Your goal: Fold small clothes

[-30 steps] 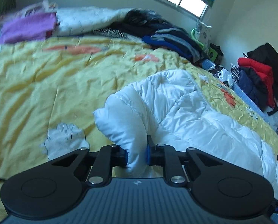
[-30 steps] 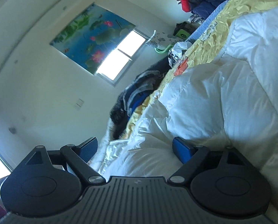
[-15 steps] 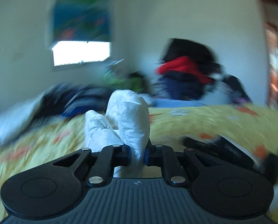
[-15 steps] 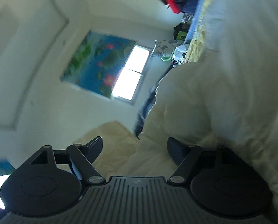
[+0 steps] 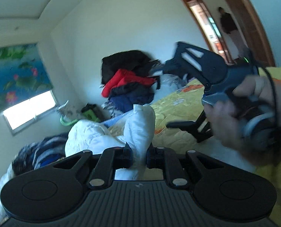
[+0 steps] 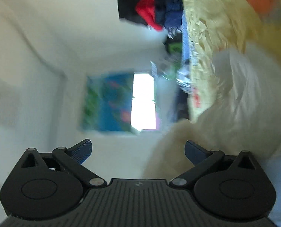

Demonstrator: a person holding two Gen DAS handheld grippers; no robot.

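With the left tool [image 5: 138, 156] clenched on one fold of the white puffer jacket [image 5: 110, 134] and the right tool [image 6: 138, 150] spread wide, empty, the slick padding may slip free onto the bed [image 5: 180, 106].

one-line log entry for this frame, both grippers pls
left gripper: shut on white jacket, lifted | right gripper: open, beside jacket | surface: yellow bedspread

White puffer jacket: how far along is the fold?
Done: nothing looks folded; the white puffer jacket lies bunched on the yellow bedspread. In hand: the left tongs are shut on a jacket end. The right tongs are open, holding nothing. Left: the whole fold.
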